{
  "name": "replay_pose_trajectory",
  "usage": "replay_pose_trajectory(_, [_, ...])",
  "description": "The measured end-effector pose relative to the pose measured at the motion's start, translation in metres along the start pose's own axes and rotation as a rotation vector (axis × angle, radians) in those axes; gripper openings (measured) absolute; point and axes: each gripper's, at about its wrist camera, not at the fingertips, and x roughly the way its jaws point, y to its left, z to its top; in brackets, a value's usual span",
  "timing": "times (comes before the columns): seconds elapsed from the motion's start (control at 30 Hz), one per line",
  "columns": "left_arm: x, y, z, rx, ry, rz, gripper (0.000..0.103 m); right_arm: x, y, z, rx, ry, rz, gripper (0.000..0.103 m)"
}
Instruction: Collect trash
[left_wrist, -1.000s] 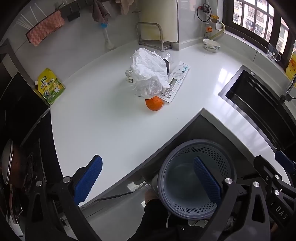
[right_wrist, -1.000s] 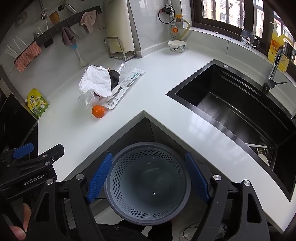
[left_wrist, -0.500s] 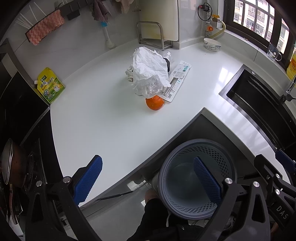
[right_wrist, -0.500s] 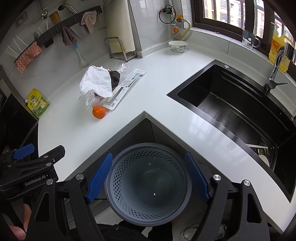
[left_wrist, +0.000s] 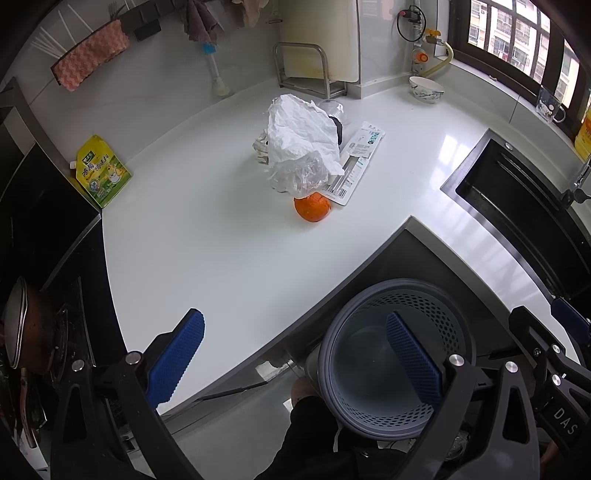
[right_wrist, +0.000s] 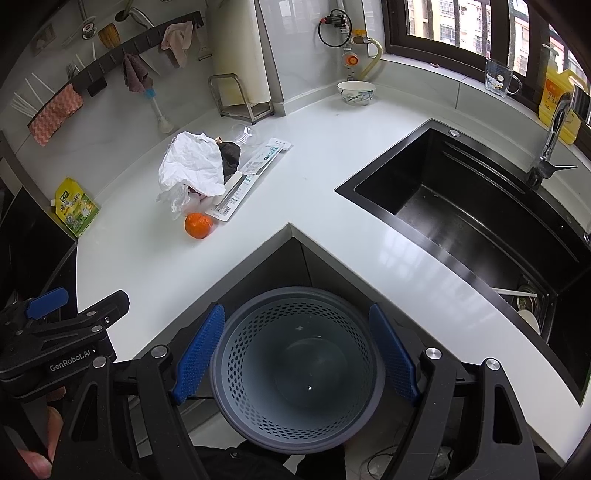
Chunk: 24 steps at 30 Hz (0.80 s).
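A pile of trash lies on the white counter (left_wrist: 207, 236): crumpled white paper (left_wrist: 299, 136) over a clear plastic bag (left_wrist: 301, 177), a flat printed package (left_wrist: 356, 162), a clear cup (right_wrist: 242, 133) and an orange (left_wrist: 312, 207). The pile also shows in the right wrist view, with the paper (right_wrist: 192, 164) and the orange (right_wrist: 198, 225). A grey perforated bin (right_wrist: 297, 365) stands empty on the floor in the counter's inner corner. My left gripper (left_wrist: 295, 356) is open above the counter edge. My right gripper (right_wrist: 295, 350) is open, its blue fingers either side of the bin rim.
A black sink (right_wrist: 476, 221) with a tap (right_wrist: 550, 147) lies at the right. A yellow-green pouch (left_wrist: 101, 170) leans at the left by the stove. A bowl (right_wrist: 356, 92), a metal rack (left_wrist: 306, 66) and a yellow bottle (right_wrist: 557, 99) stand at the back.
Both views have shifted very slightly; the trash pile and the bin have not moved. Both grippers stay open.
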Motion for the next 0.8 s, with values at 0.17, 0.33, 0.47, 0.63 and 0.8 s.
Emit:
replay_pose_trajectory(0.17, [0.001, -0.001, 0.006, -0.004, 0.002, 0.006, 0.097, 0.002, 0.001, 0.002, -0.006, 0.003, -0.008, 0.077])
replay_pose_trajectory(0.33, [0.003, -0.002, 0.003, -0.007, 0.004, 0.013, 0.097, 0.006, 0.001, 0.003, -0.002, 0.009, -0.024, 0.077])
replay_pose_trajectory(0.47, [0.006, -0.001, 0.002, -0.013, 0.008, 0.019, 0.097, 0.007, -0.001, 0.005, 0.004, 0.004, -0.05, 0.077])
replay_pose_trajectory(0.63, [0.007, -0.002, 0.003, -0.014, 0.004, 0.023, 0.097, 0.008, -0.004, 0.005, 0.01, 0.008, -0.074, 0.077])
replay_pose_trajectory(0.8, [0.007, -0.002, 0.004, -0.015, 0.005, 0.022, 0.097, 0.01, -0.008, 0.005, 0.014, 0.017, -0.095, 0.077])
